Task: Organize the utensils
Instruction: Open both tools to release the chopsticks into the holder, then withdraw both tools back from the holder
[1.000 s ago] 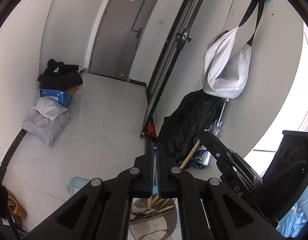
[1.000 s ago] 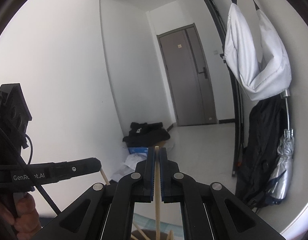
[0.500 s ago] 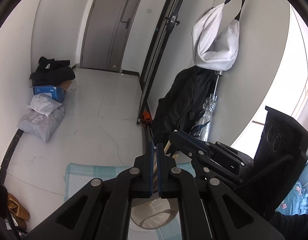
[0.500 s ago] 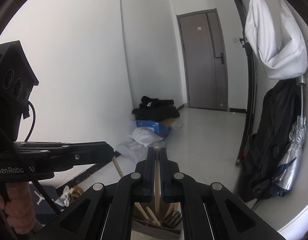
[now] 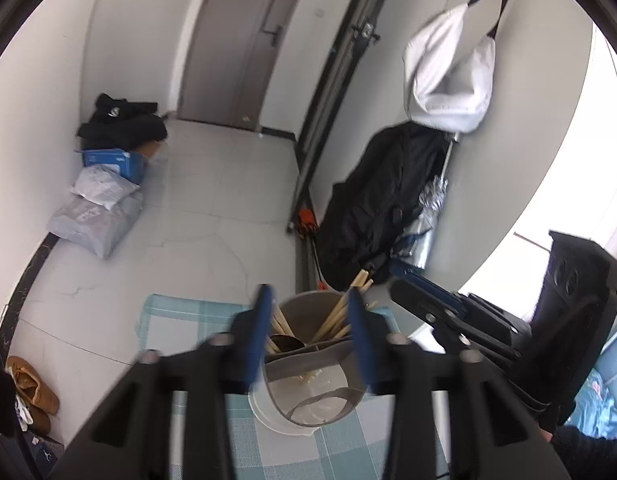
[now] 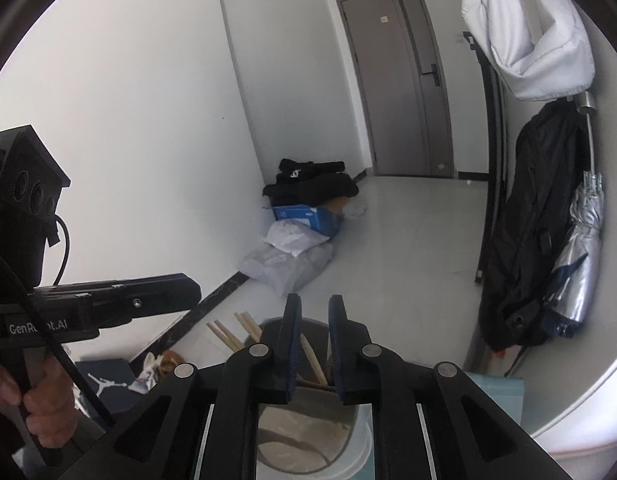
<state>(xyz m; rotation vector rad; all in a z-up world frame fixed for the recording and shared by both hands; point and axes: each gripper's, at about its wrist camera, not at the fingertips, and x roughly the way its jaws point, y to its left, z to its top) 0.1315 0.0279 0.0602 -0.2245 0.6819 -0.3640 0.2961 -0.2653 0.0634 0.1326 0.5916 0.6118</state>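
The utensil holder point(image 5: 308, 376) stands on the checked cloth point(image 5: 212, 432) directly below and between the fingers of the left gripper point(image 5: 308, 332), its chopsticks point(image 5: 340, 308) leaning in the far compartments. That gripper's jaws stand wide apart and hold nothing. The right gripper point(image 6: 313, 344) hovers over the same holder with a narrower gap between its fingers, also empty. To finish the drop cleanly, lift each tool straight up, clear of the stick tips, so nothing is dragged out or the holder tipped.
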